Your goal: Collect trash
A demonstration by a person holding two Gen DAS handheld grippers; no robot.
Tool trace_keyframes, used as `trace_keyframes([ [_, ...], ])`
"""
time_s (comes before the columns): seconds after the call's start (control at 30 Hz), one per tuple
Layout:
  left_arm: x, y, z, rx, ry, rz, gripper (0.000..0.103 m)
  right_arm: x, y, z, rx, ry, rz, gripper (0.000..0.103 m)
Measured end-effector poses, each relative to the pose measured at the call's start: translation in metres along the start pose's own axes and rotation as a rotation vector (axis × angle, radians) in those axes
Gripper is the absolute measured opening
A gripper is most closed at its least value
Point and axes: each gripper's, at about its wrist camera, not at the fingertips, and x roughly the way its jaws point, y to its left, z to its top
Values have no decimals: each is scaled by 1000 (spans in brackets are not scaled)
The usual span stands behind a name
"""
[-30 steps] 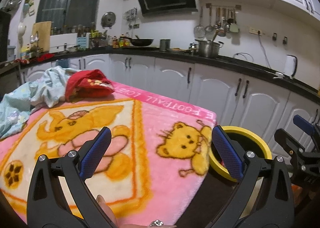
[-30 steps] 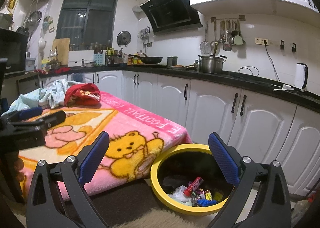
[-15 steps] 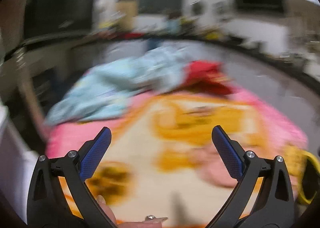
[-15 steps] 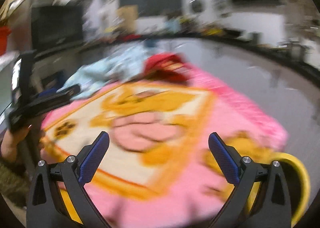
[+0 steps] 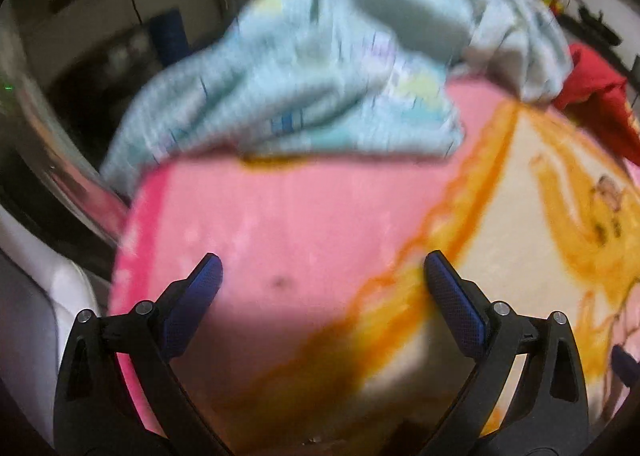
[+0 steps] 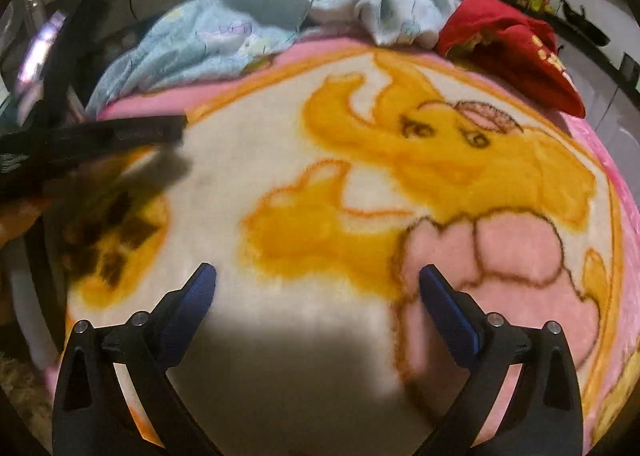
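Observation:
My left gripper (image 5: 322,284) hangs open over the pink border of a cartoon blanket (image 5: 304,215), nothing between its blue pads. A small dark speck (image 5: 280,279) lies on the pink just ahead of it. My right gripper (image 6: 316,296) is open above the cream and orange middle of the same blanket (image 6: 360,183), also empty. The left gripper (image 6: 120,135) shows as a blurred black bar at the left of the right wrist view. The yellow trash bin is out of both views.
A crumpled light-blue cloth (image 5: 320,67) (image 6: 248,27) lies at the far end of the blanket. A red garment (image 6: 508,51) (image 5: 600,95) sits at the far right. A white rounded object (image 5: 32,276) stands left of the blanket's edge. Dark counters run behind.
Both grippers have swung left, away from the yellow bin and the cabinets, and dropped close over the blanket. The bin has left both views. Both stay open.

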Motion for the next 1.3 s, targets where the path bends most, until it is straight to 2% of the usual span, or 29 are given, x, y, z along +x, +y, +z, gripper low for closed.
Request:
trace_keyframes([
  [1.3,0,1,0,2,2,1,94,4,4,0,-14,0,-3,98],
])
